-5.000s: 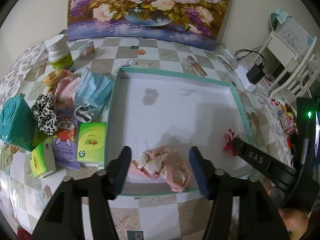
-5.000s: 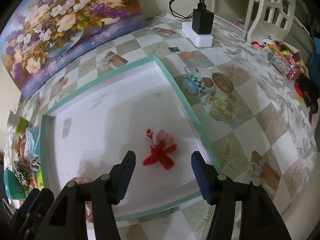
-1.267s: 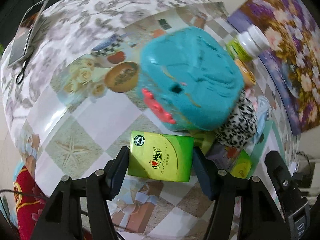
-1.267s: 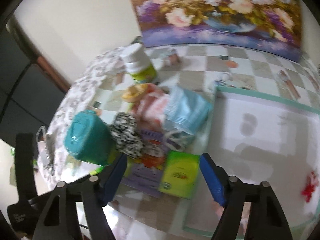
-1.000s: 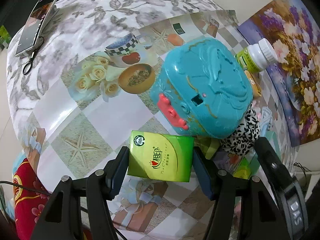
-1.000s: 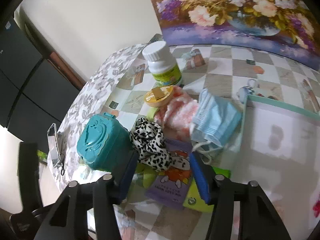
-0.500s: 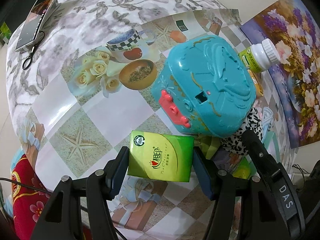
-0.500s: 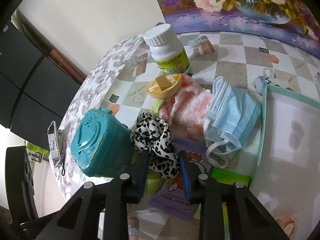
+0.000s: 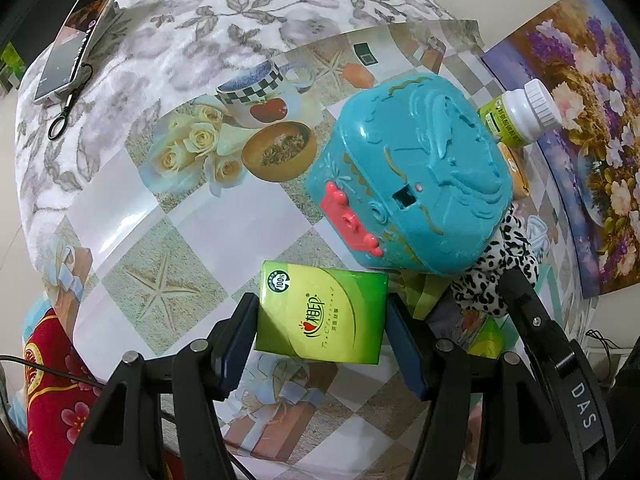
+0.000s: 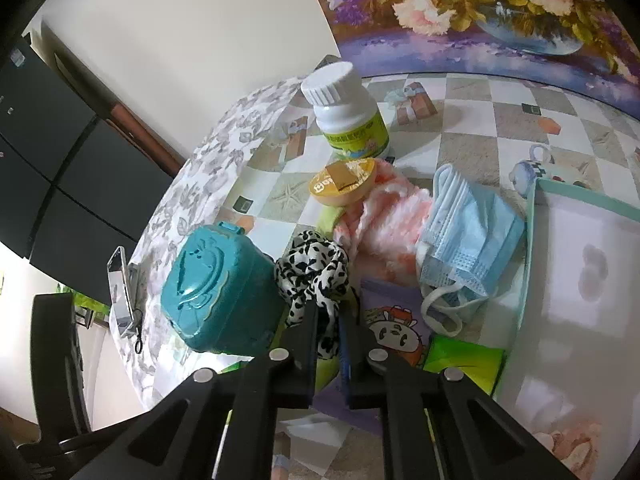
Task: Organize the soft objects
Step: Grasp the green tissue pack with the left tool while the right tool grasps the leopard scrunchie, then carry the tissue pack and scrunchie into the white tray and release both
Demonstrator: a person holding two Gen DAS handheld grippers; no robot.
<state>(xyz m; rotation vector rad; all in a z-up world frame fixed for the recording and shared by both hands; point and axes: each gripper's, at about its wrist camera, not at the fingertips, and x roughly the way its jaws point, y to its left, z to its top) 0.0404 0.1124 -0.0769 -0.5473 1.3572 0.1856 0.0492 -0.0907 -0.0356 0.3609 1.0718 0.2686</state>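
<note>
The right gripper (image 10: 329, 334) has just been closing, and its jaws are now pinched on the near edge of the scrunchie (image 10: 314, 270), a black-and-white spotted fabric ring, crumpled and limp. The scrunchie lies straight ahead of that gripper, on the far side of its fingertips, wedged between the teal box (image 10: 212, 292) on its left and the pink fluffy cloth (image 10: 384, 216) on its right, and it overlaps the purple packet (image 10: 394, 320) near it. It has no clear long axis; it is a bunched loop. The tray (image 10: 532, 236) where it presumably belongs is to the right, past the blue mask (image 10: 468, 232), so the lift probably has to clear the box side first and then carry rightward. Only a thin fold seems caught, so it may slip. The left gripper (image 9: 320, 320) is clamped on a green tissue pack (image 9: 320, 316), holding it above the table (image 9: 132, 220), with the box just beyond it and the scrunchie (image 9: 496, 272) to the right. The right gripper is thus the one on the scrunchie.
</note>
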